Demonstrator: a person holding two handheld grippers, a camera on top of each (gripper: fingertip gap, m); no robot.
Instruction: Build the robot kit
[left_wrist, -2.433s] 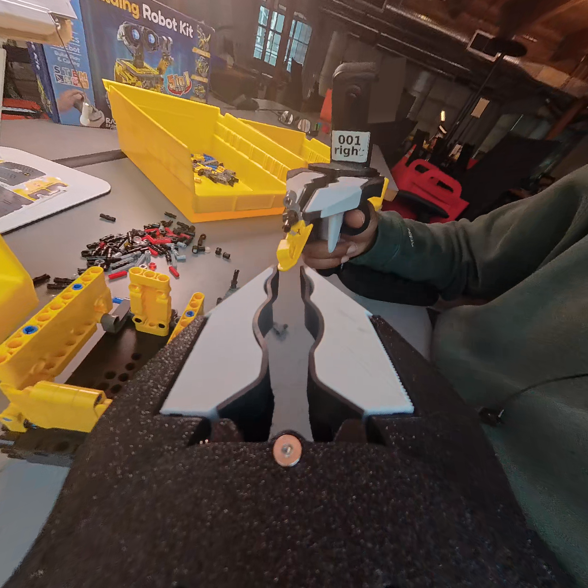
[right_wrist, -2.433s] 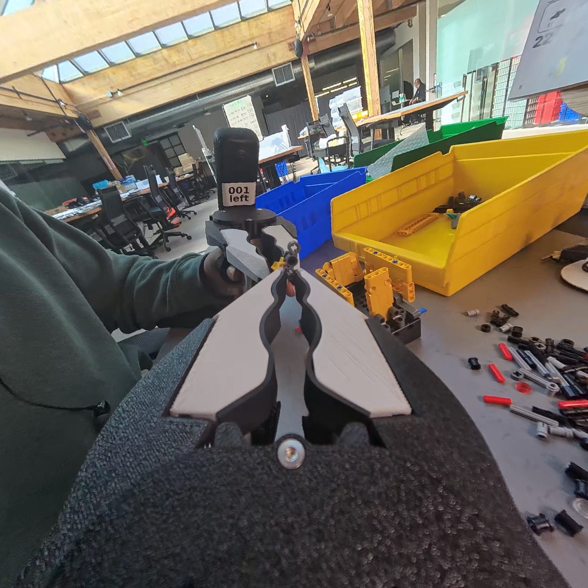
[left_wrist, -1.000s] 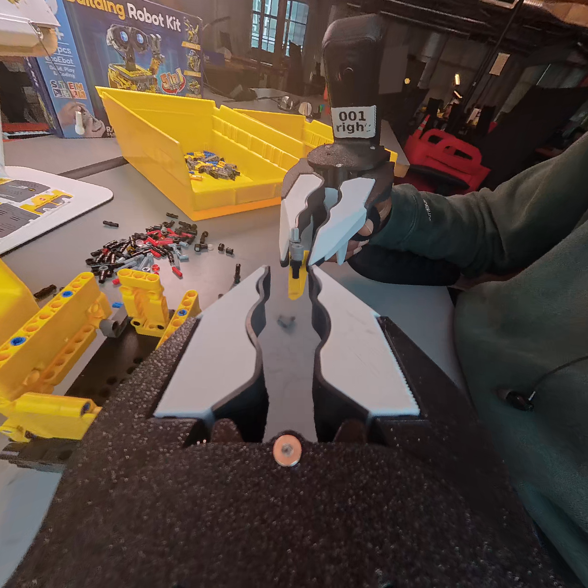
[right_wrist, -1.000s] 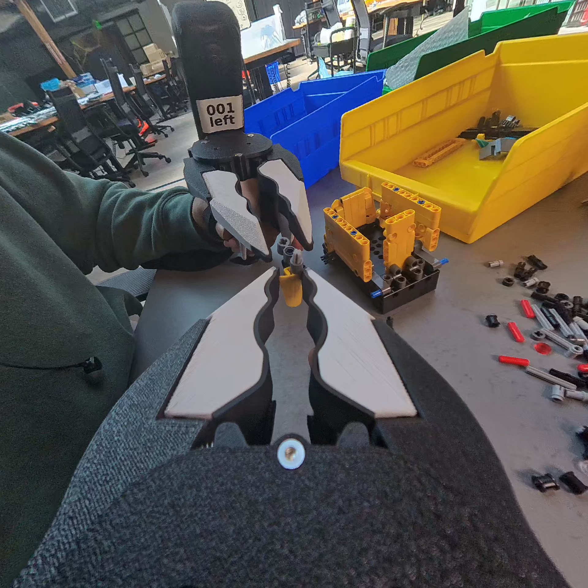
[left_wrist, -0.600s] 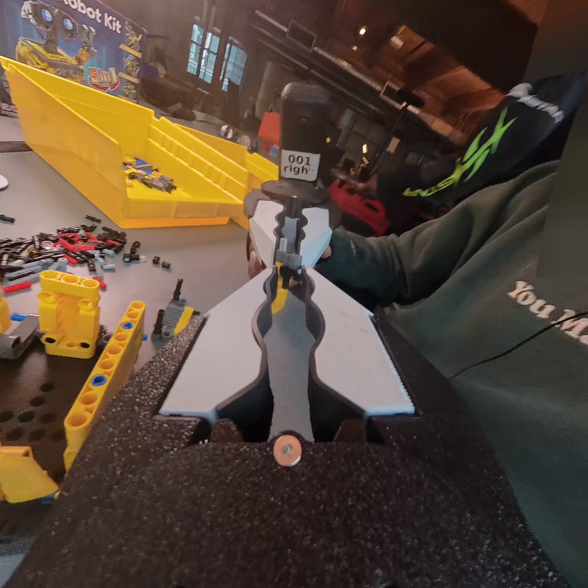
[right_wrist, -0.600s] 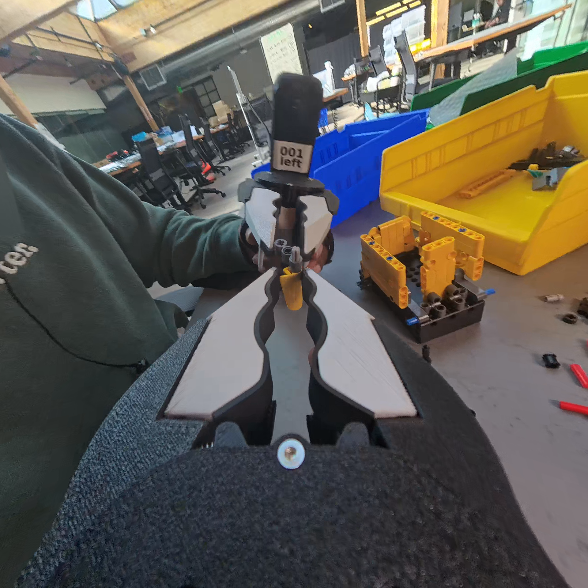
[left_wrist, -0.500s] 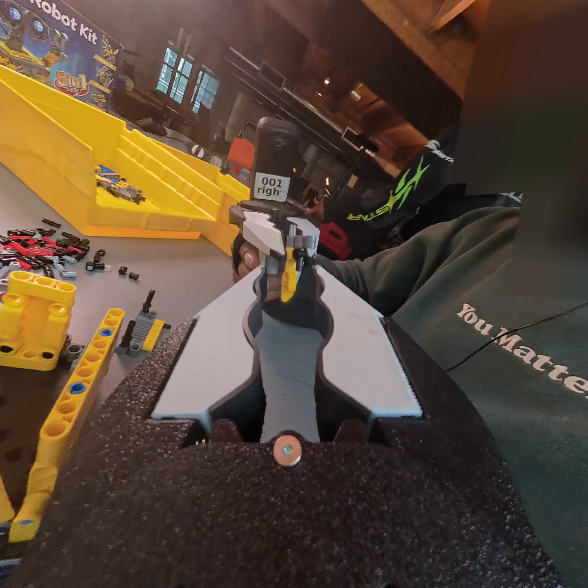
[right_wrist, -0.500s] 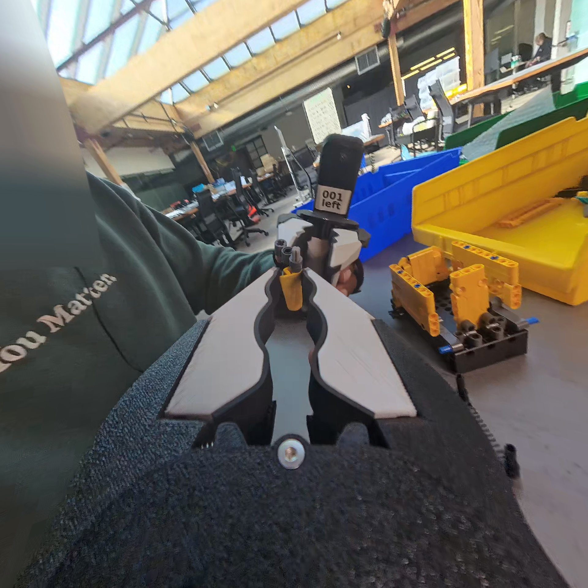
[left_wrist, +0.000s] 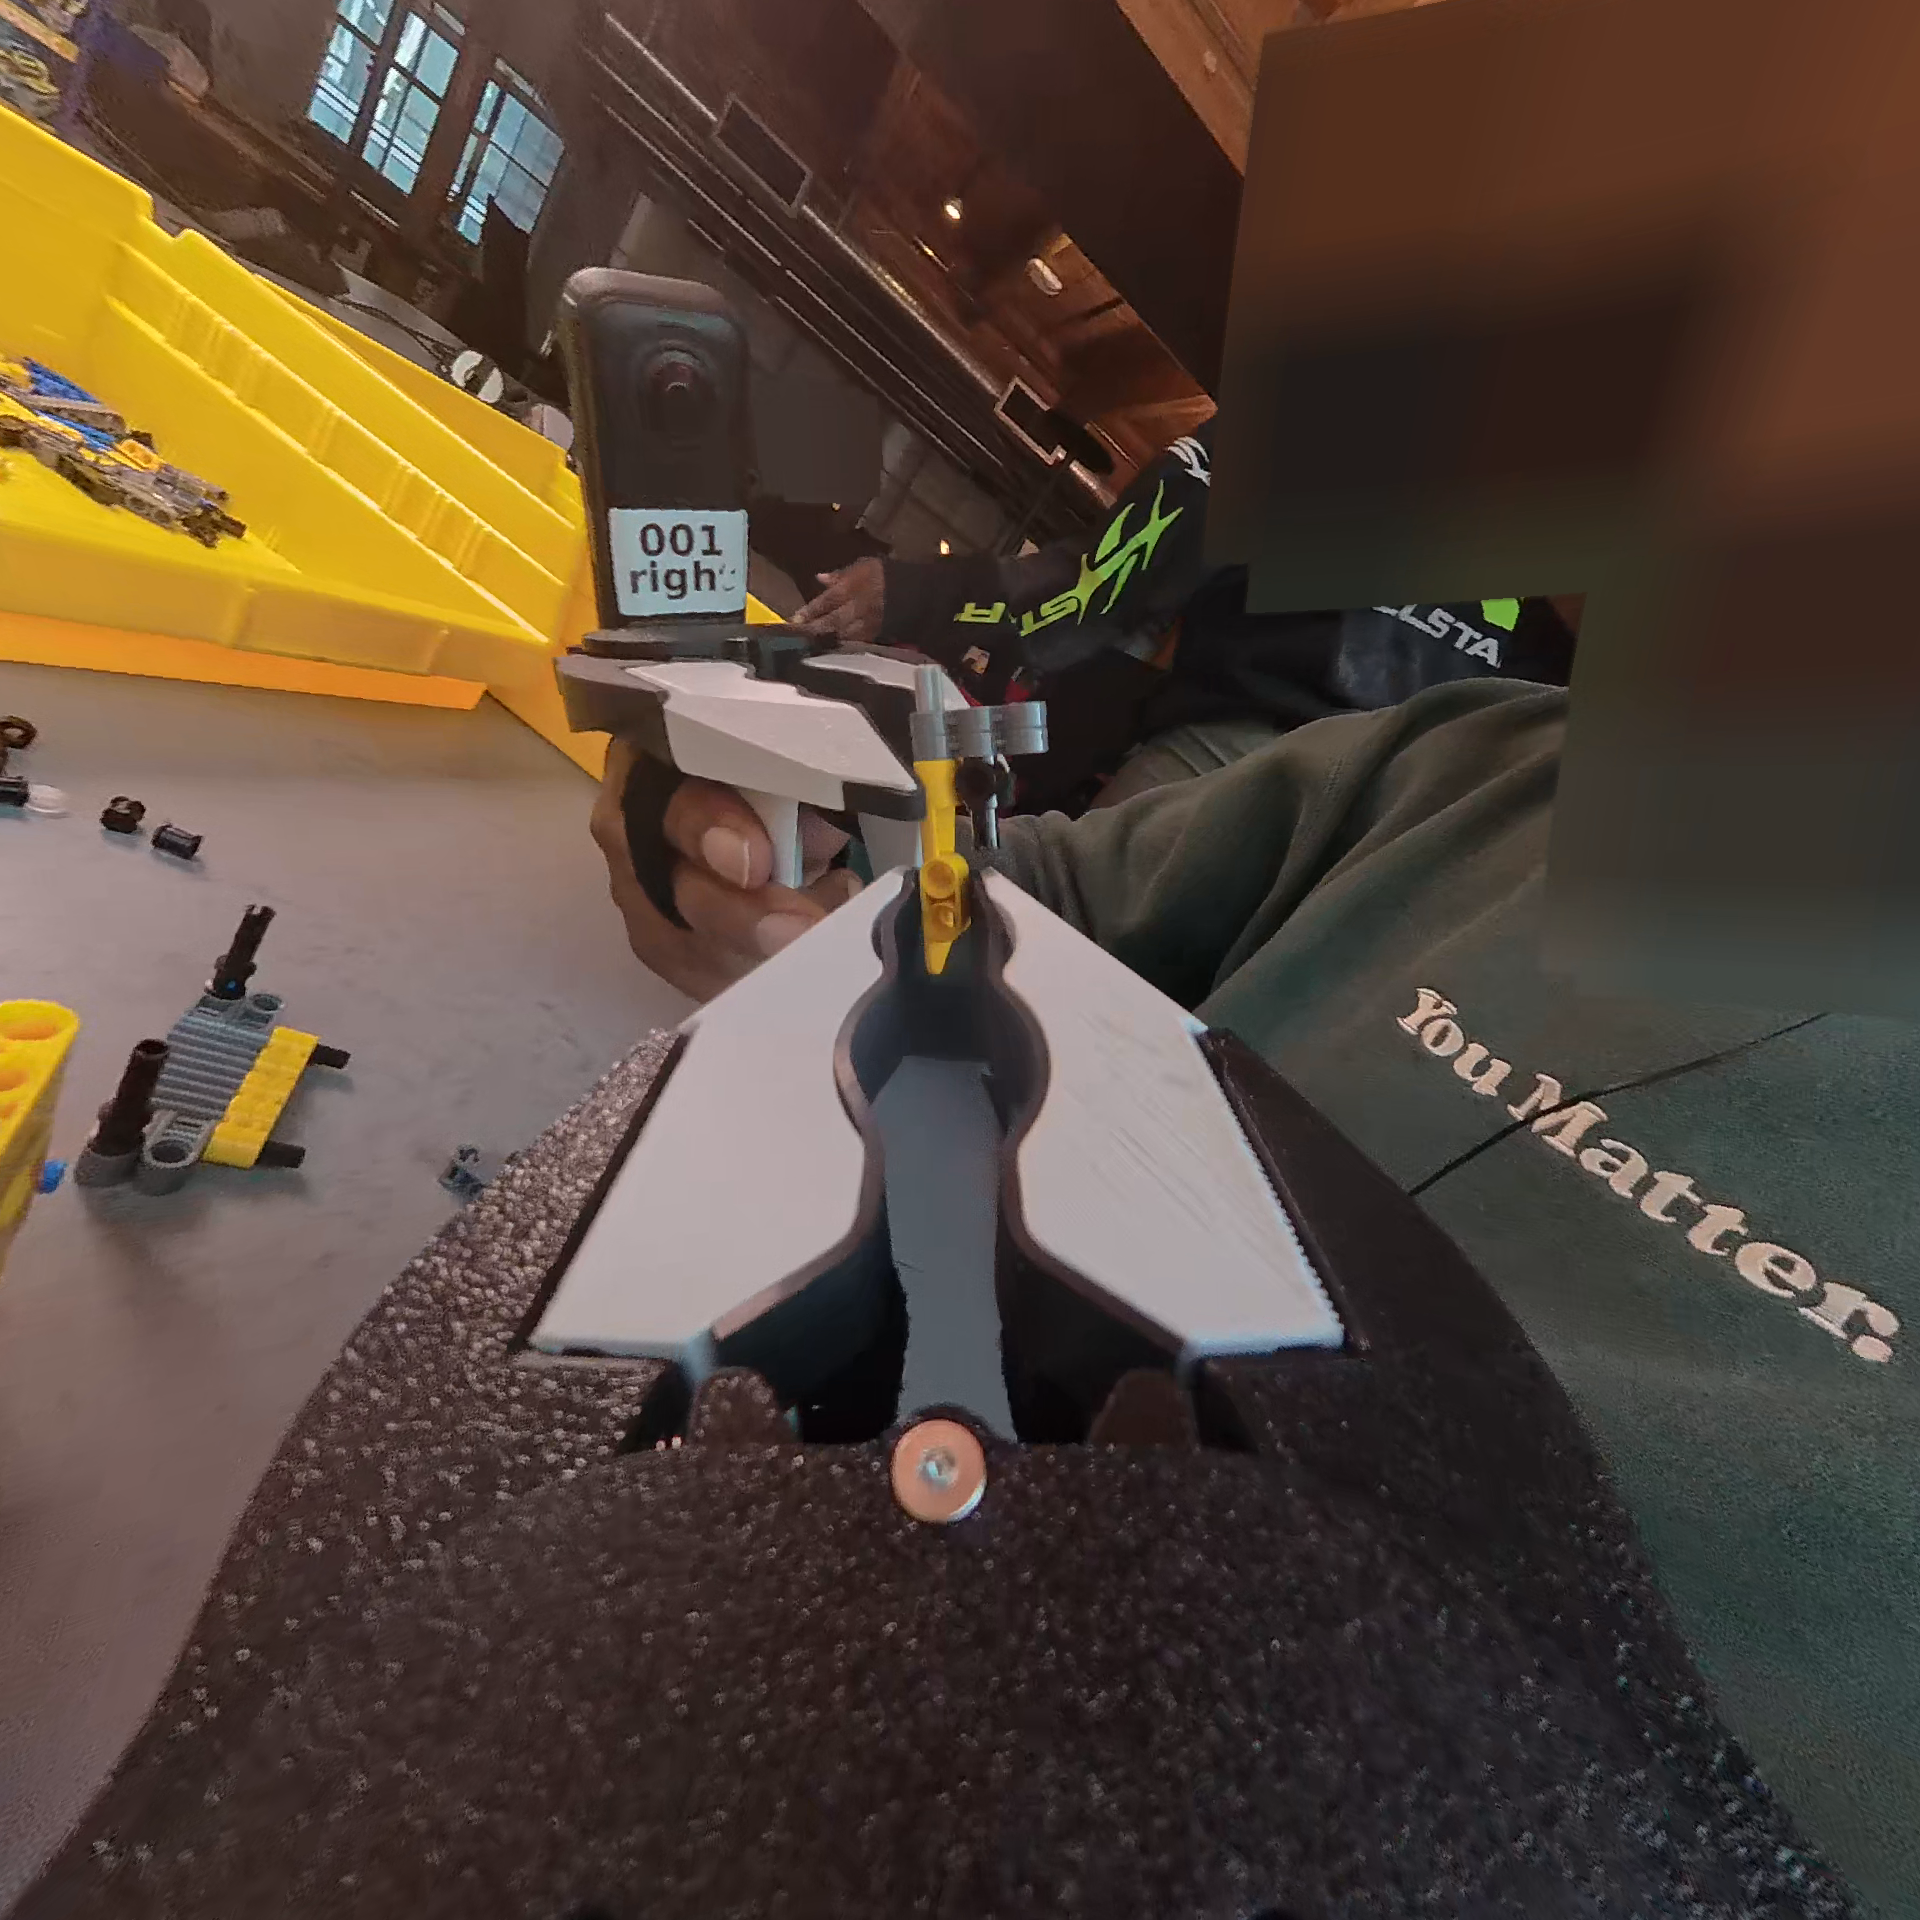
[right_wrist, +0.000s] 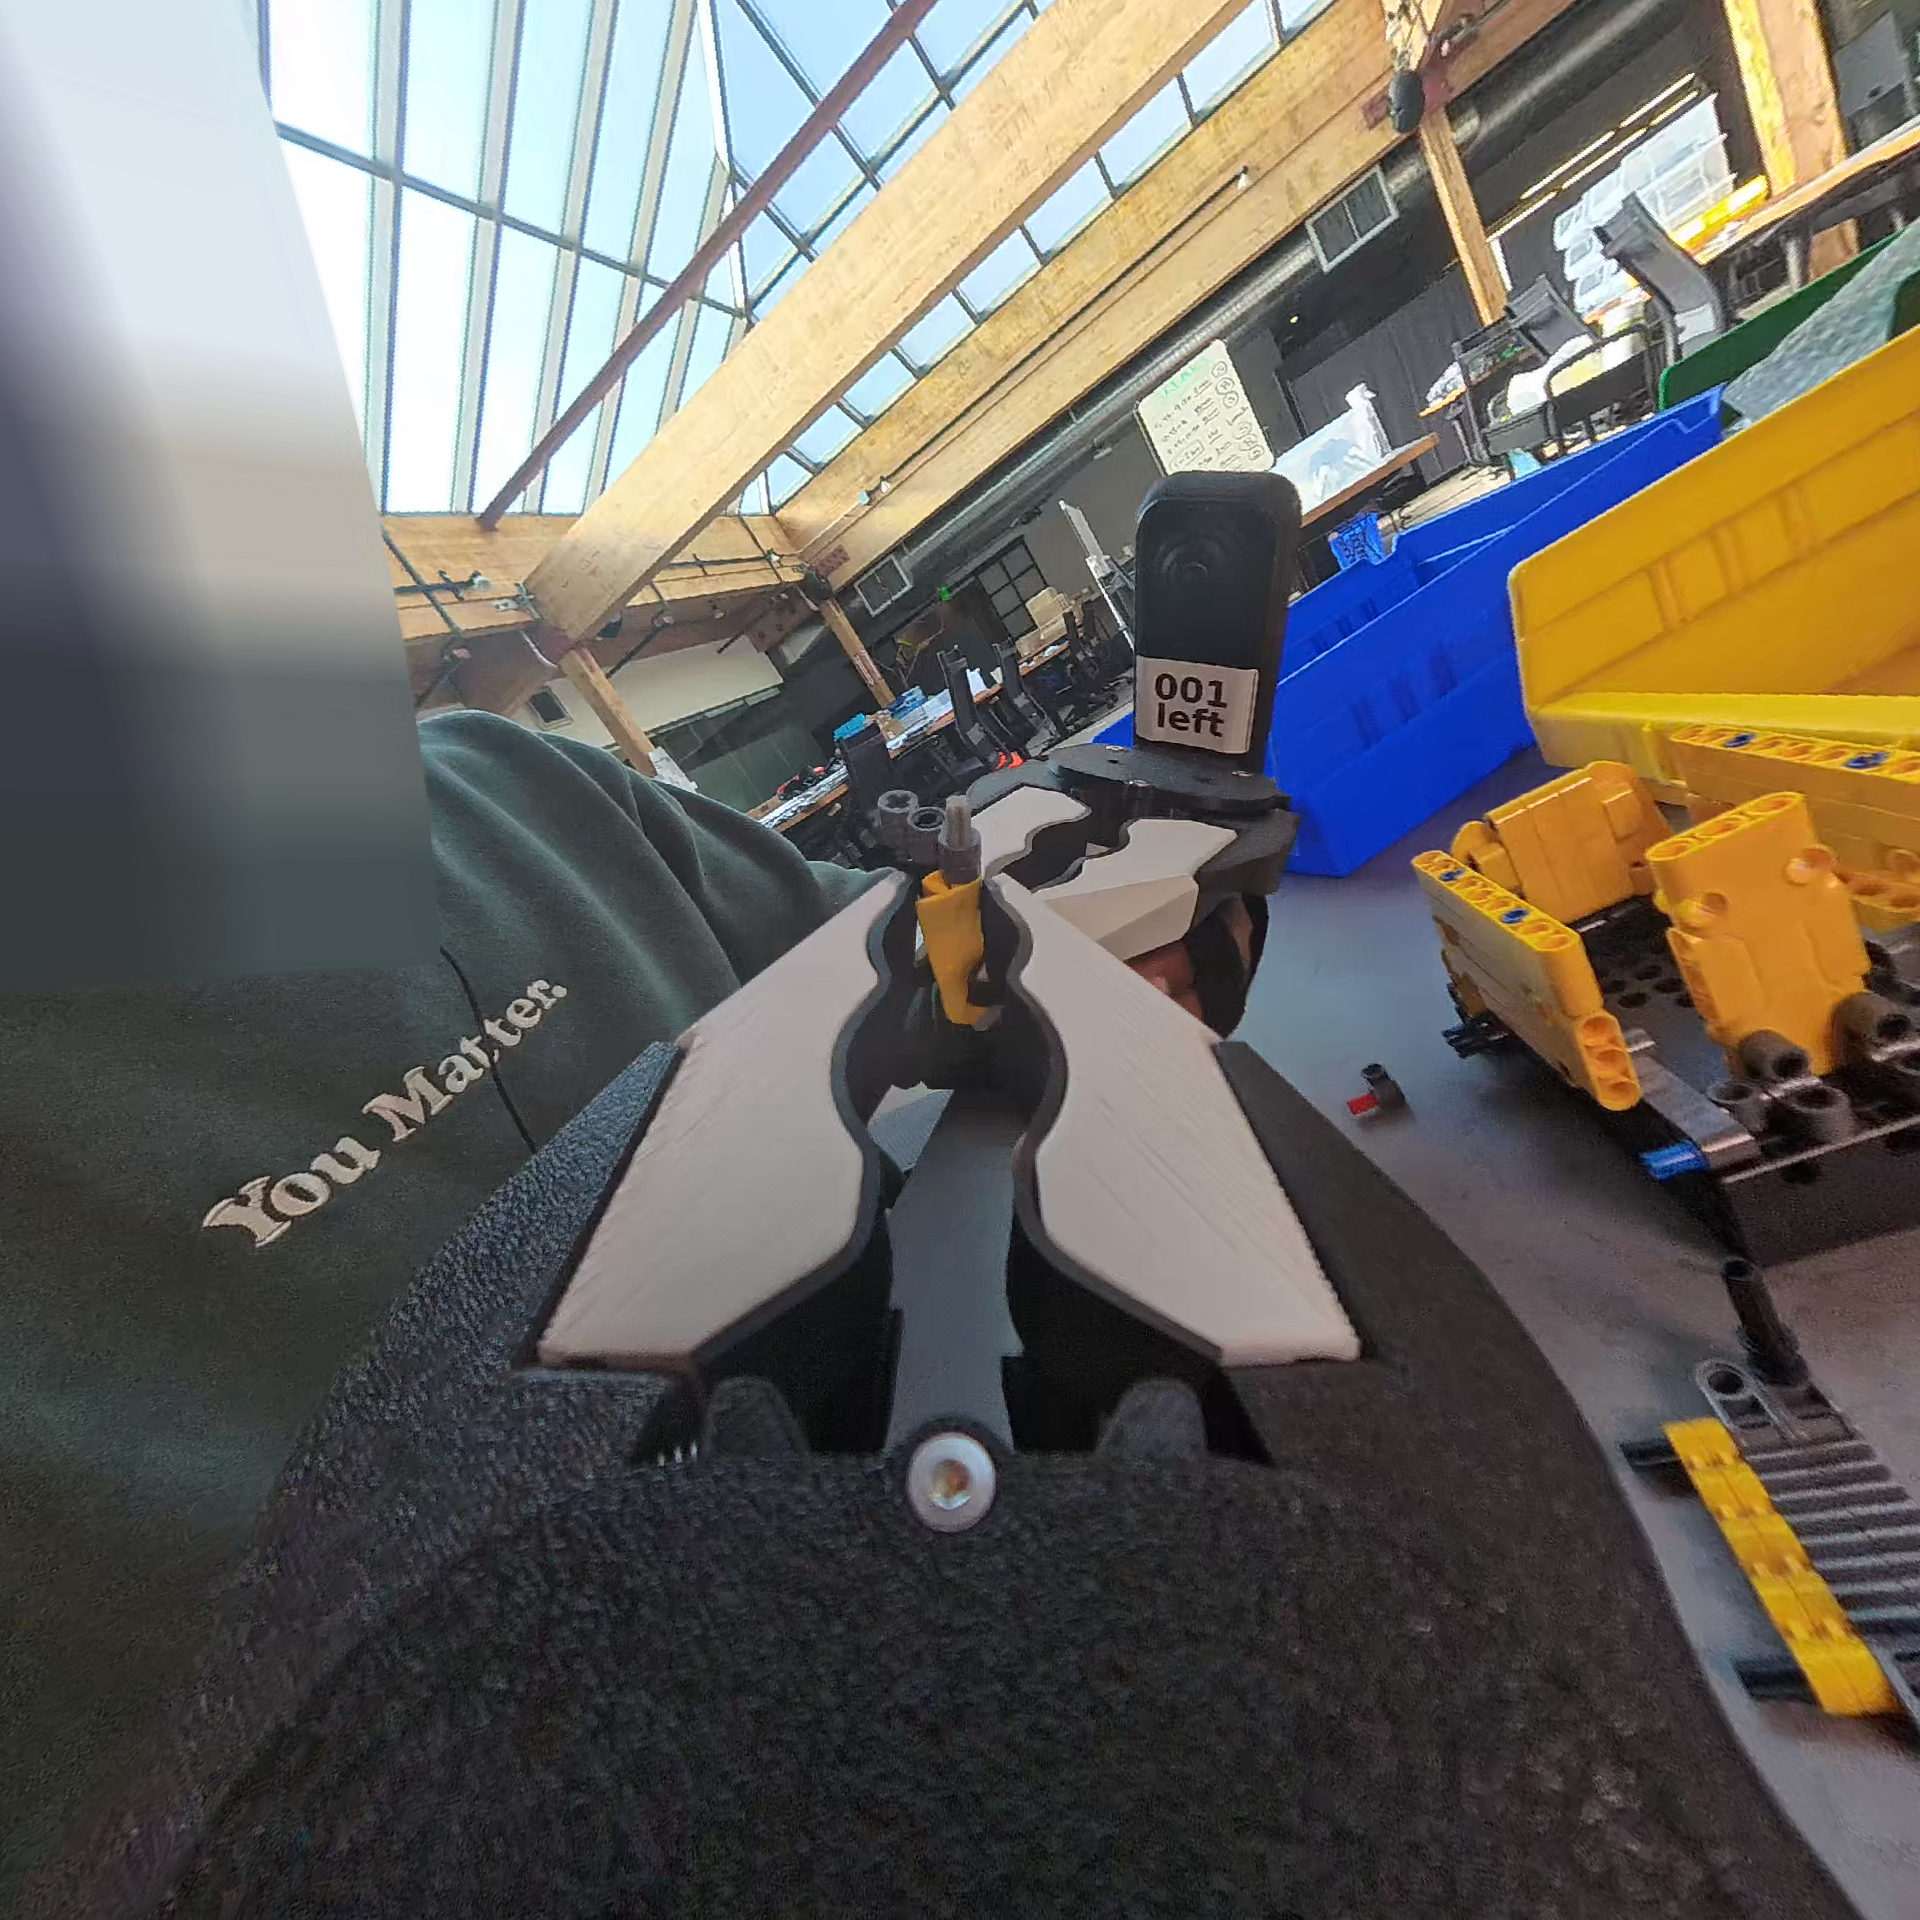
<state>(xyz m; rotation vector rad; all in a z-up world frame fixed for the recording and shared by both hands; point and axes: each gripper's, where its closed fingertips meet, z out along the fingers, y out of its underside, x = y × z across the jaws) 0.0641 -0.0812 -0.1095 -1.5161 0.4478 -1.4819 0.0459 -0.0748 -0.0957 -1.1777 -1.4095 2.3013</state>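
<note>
A big open workshop or shared maker space: timber roof beams (right_wrist: 935, 343) under skylights (right_wrist: 540, 270), a whiteboard (right_wrist: 1205, 421) and rows of desks with office chairs (right_wrist: 966, 717) far beyond the tool, yellow (left_wrist: 260, 499) and blue parts bins (right_wrist: 1455, 717) on the grey worktop (left_wrist: 364, 935) beside it.

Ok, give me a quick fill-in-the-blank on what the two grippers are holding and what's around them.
1. The small part clamped by both the left gripper and the right gripper is coloured ____.
2. The connector on its upper end is coloured ____.
3. In the right wrist view, the bin behind the left gripper is coloured ____.

Missing words: yellow; grey; blue.
</note>
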